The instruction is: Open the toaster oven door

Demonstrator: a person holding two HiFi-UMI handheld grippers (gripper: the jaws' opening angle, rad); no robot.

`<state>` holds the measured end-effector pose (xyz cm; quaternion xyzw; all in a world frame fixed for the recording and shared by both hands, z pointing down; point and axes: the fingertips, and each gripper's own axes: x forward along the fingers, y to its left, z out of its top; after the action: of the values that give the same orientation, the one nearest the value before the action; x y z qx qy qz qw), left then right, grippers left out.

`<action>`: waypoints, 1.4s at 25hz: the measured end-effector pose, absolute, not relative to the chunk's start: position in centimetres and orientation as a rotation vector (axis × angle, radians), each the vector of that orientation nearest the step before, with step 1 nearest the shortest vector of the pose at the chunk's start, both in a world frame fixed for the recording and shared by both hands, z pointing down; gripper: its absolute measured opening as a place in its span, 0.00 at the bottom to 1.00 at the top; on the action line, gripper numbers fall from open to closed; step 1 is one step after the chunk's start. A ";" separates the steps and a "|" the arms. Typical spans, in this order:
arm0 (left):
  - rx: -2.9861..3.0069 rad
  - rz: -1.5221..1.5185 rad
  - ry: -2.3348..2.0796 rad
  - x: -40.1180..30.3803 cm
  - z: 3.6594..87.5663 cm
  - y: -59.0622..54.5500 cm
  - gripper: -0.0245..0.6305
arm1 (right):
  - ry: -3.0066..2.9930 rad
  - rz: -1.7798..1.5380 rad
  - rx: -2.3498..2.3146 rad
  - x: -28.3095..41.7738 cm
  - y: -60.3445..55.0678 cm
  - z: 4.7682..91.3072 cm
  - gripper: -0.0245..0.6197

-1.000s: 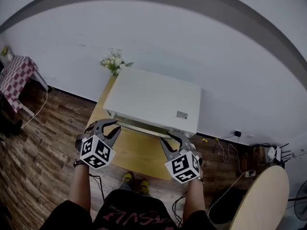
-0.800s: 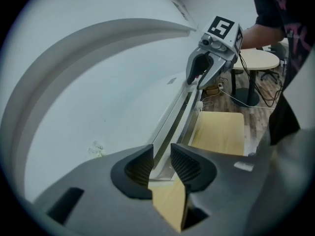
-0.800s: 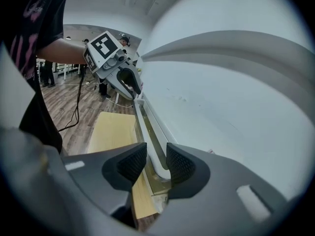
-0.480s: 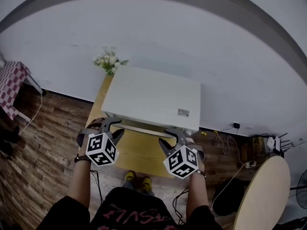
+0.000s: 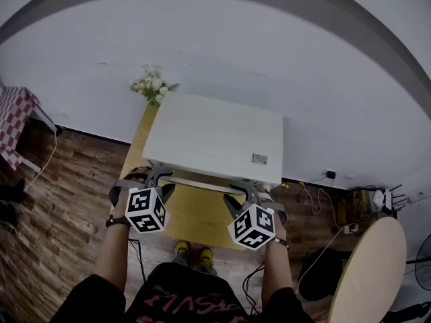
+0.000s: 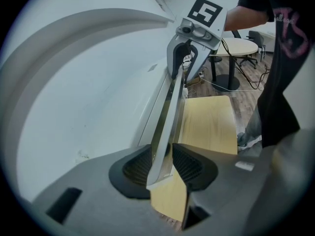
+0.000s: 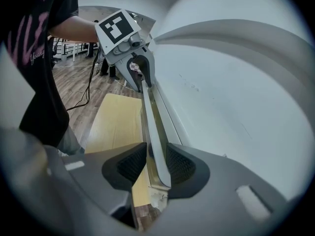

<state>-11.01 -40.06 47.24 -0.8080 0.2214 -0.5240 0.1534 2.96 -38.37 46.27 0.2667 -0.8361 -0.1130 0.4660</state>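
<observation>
From the head view, one white toaster oven (image 5: pixel 215 136) sits on one pale wooden table (image 5: pixel 195 214), right ahead of two grippers. The left gripper (image 5: pixel 156 175) is at the left end of the oven's single door handle (image 5: pixel 202 182) and the right gripper (image 5: pixel 250 190) is at the right end. Each carries one marker cube, two in all. A single bunch of flowers (image 5: pixel 151 86) stands beyond the oven, far from the left gripper. Two yellow shoes (image 5: pixel 180 249) show below, between the arms.

In the left gripper view, the handle (image 6: pixel 170 112) runs straight out from between the left gripper's (image 6: pixel 162 166) two ribbed pads. Its jaws have just been opening, and both pads now lie against the bar. The right gripper (image 6: pixel 179 75) sits at the far end of the same bar, with the table (image 6: pixel 209 124) to its right.

In the right gripper view, the handle (image 7: pixel 150 117) passes between the right gripper's (image 7: pixel 156 163) two pads. Its jaws have just been closing, and they are clamped on the bar. The left gripper (image 7: pixel 142 77) holds the far end. The oven door looks closed.
</observation>
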 end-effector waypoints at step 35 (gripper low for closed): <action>-2.273 -1.496 0.422 -11.5 48.0 -38.8 0.19 | -1.994 -0.268 0.634 2.7 -37.5 46.9 0.23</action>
<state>-11.49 -38.81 47.96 -0.8100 0.1503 -0.5331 0.1927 2.69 -37.46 46.91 0.2613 -0.8222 -0.1104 0.4935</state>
